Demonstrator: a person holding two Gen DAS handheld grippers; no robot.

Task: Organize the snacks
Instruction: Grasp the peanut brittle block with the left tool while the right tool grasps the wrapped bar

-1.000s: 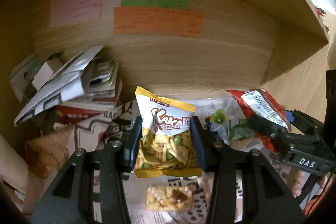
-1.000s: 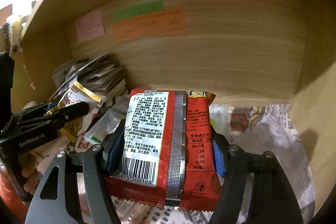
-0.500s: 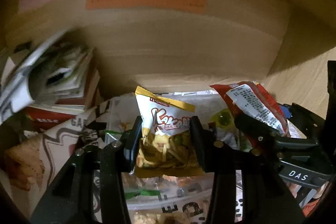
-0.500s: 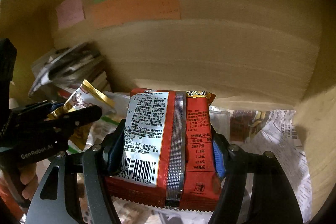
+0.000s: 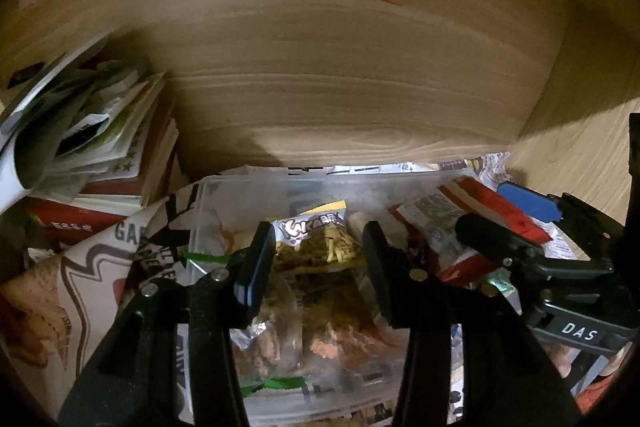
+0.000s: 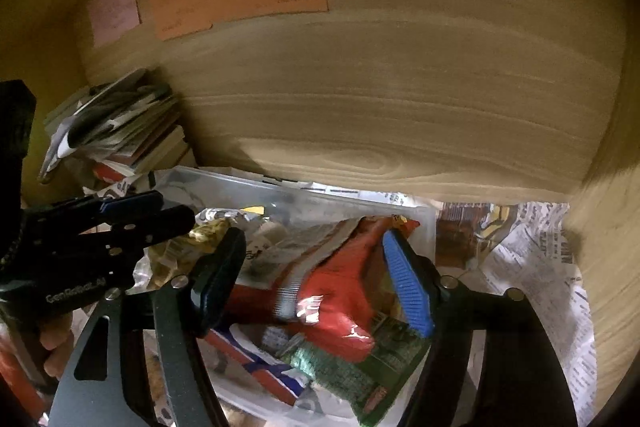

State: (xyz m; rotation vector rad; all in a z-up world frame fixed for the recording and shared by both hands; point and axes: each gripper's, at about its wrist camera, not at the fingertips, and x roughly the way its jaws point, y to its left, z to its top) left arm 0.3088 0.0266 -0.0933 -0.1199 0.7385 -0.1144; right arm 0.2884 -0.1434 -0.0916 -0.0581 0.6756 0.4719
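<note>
Now both grippers released; snacks (image 5: 316,239) in bin (image 5: 208,211).

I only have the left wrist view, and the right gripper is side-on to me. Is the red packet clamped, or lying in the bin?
Observer: It is lying in the clear bin. In the right wrist view the red packet sags between the right gripper's spread fingers, and the blue pad shows bare.
Operator: What is it resting on?
Observer: A green packet, with a red, white and blue packet beside that.
Operator: Does my left gripper show from there?
Observer: Yes. The left gripper sits at the bin's left side, and the yellow snack bag is just past its tips, not visibly pinched.
</note>
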